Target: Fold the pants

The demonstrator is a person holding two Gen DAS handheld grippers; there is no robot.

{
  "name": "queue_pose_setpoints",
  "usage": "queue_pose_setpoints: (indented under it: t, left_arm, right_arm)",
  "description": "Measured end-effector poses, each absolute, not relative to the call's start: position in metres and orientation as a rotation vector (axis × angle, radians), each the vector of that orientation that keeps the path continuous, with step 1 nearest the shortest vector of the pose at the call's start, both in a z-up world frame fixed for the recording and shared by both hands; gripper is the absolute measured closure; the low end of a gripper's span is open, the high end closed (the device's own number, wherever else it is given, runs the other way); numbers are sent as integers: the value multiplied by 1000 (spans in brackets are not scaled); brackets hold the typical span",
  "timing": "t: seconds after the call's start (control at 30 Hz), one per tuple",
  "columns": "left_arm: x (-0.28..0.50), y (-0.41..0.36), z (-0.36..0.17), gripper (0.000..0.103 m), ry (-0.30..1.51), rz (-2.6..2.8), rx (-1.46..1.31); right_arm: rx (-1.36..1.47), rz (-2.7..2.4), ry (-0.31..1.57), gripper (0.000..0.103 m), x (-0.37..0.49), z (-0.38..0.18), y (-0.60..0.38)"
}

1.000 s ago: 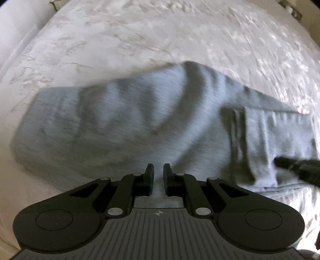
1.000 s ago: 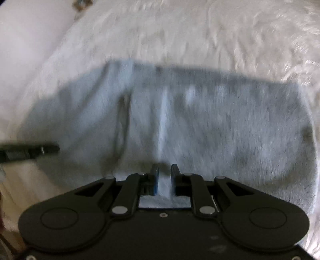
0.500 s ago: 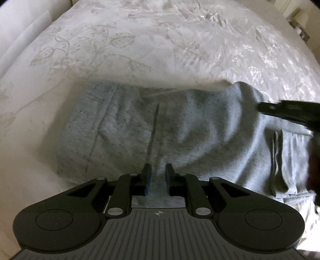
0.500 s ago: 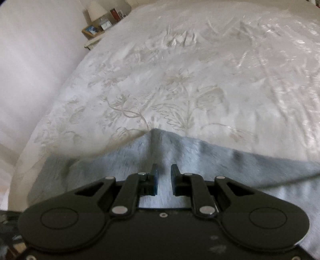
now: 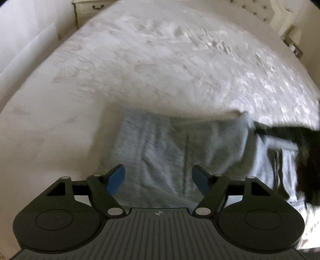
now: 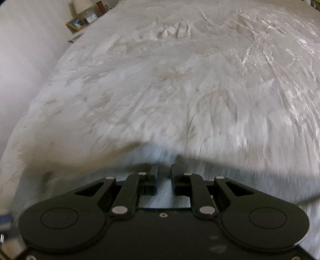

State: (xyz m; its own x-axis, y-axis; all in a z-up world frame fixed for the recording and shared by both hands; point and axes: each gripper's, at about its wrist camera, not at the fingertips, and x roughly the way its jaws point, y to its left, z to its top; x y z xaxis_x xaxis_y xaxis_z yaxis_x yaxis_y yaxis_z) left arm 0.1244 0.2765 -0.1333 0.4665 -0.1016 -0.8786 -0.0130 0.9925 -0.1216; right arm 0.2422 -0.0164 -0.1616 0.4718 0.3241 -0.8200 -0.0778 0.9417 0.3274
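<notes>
Covering nearly the whole field of both views, the white bedspread [image 5: 160, 66] with its faint embroidered floral pattern forms your working surface; creases gather toward 12 o'clock in the right wrist view. Your left gripper [image 5: 159, 178] hangs with its blue-padded fingers [image 5: 116, 179] spread wide and nothing between them, above the grey pants [image 5: 174, 152], which lie folded on the bedspread at the centre of the left wrist view, running toward 3 o'clock. Your right gripper [image 6: 164, 176] has its fingers drawn close, a narrow gap remaining, with grey cloth of the pants [image 6: 164, 192] between and beneath them; motion blur leaves it uncertain whether they pinch it. In the left wrist view that gripper [image 5: 284, 134] appears as a dark blur at 3 o'clock at the raised edge of the pants. A pale cabinet [image 5: 88, 10] stands at 11 o'clock there; a bedside shelf [image 6: 80, 28] with a lamp [image 6: 81, 6] sits at 11 o'clock in the right wrist view.
</notes>
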Motion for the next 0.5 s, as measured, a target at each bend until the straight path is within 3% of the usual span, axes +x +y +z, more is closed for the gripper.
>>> queue_pose_setpoints:
  t: [0.4,0.5]
  left_arm:
    - [144,310,-172,22,1218,-105,-169]
    - [144,308,-189,4,1260,-170,-192]
  right_arm:
    - [239,373,1219,87,96,-169,11]
    - [255,360,1225,85,79,-168,14]
